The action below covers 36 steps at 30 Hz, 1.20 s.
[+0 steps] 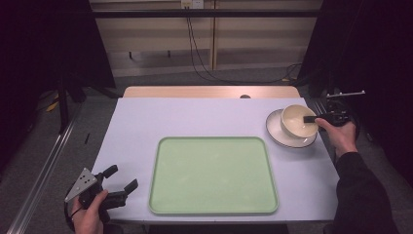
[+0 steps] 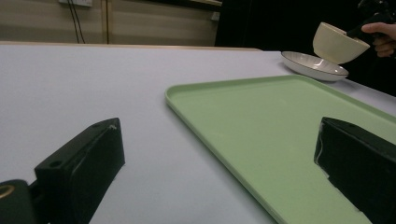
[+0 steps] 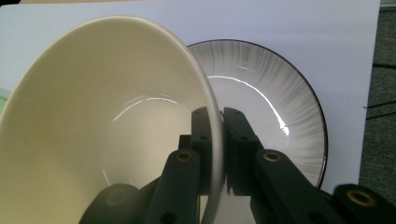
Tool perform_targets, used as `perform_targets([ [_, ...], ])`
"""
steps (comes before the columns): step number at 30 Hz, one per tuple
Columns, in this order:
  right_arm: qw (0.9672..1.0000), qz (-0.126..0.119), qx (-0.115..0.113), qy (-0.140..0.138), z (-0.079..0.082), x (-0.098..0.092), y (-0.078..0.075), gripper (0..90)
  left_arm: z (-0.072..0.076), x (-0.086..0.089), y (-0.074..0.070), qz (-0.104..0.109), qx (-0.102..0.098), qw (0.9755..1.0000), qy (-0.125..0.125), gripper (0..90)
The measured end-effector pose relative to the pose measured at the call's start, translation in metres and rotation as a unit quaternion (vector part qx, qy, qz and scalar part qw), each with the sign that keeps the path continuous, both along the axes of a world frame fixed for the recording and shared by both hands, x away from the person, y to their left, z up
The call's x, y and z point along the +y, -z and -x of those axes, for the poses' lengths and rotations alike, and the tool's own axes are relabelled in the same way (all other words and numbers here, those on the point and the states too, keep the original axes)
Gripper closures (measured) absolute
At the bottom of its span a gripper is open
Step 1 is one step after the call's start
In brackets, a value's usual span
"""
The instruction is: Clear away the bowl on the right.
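Left gripper (image 1: 122, 179): We see it at the near left corner of the table, left of the green tray, with the person's hand around its body. Its jaws stand wide apart with nothing between them; in the left gripper view one jaw sits over bare tabletop and the other over the tray's near edge.

Green tray (image 1: 213, 175): We see it flat at the middle of the table, on the person's side. It is our landmark for the rest.

Table (image 1: 141, 122): We see a pale tabletop under the tray, with a wooden strip along the far edge.

Cream bowl (image 1: 296, 119): We see it beyond the tray's far right corner, above the plate. In the left gripper view it hangs tilted and clear of the plate.

Plate (image 1: 280, 135): We see a pale plate with a dark rim lying on the table just beyond the tray's far right corner.

Right gripper (image 3: 217, 126): We see its jaws pinched on the bowl's rim, one jaw inside the bowl and one outside. The person's hand holds it right of the tray.
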State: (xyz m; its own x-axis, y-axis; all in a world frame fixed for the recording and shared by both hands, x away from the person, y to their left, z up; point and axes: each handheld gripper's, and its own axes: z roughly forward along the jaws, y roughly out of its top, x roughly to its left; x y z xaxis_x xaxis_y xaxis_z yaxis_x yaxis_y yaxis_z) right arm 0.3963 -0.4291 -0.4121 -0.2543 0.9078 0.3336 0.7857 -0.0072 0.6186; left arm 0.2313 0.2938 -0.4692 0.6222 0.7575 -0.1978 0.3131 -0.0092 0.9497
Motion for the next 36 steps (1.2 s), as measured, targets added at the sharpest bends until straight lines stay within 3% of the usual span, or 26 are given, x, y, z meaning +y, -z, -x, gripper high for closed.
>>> perform_targets([
  [21,0.9988,-0.014,-0.013,-0.045,0.006,0.016,-0.017,83.9,0.000,0.000,0.000,0.000,0.000,1.0000,0.000,1.7],
  [36,0.9971,-0.016,-0.029,-0.069,0.007,0.038,-0.032,83.9,0.000,0.000,0.000,-0.002,-0.002,1.0000,-0.002,1.7],
])
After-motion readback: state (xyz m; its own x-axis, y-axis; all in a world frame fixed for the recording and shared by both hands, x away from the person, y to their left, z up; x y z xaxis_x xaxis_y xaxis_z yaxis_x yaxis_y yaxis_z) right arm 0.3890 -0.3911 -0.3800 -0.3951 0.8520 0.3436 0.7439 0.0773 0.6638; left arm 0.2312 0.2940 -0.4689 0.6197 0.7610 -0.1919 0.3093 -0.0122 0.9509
